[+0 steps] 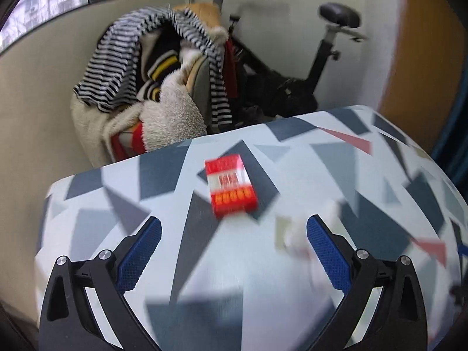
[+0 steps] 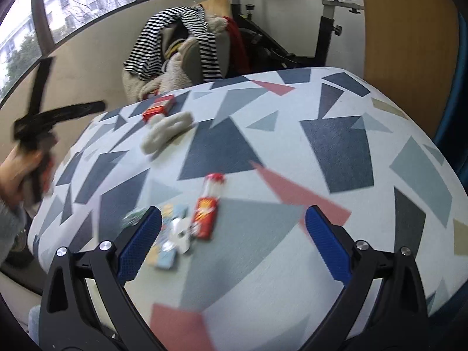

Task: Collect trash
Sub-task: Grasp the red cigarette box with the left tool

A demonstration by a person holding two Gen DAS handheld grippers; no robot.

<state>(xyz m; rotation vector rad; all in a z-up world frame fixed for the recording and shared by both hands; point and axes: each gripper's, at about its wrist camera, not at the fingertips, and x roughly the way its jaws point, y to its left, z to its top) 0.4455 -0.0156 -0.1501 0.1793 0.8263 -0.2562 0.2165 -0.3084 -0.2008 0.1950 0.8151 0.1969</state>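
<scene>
A red and white box (image 1: 231, 187) lies on the patterned tablecloth (image 1: 204, 263) just ahead of my open, empty left gripper (image 1: 234, 234). A blurred white crumpled thing (image 1: 295, 238) lies by its right finger. In the right wrist view the same box (image 2: 159, 107) lies at the far left of the table, with a white crumpled tissue (image 2: 166, 134) beside it. My right gripper (image 2: 234, 225) is open and empty above a red snack wrapper (image 2: 206, 215), a white scrap (image 2: 180, 234) and a pale blue packet (image 2: 166, 251). The left gripper (image 2: 44, 122) shows blurred beyond the table's left edge.
A chair heaped with striped and fleecy clothes (image 1: 152, 82) stands behind the table. An exercise bike (image 1: 316, 67) stands beside it by the wall. A wooden panel (image 2: 409, 44) is at the right. Windows (image 2: 73, 8) run along the back.
</scene>
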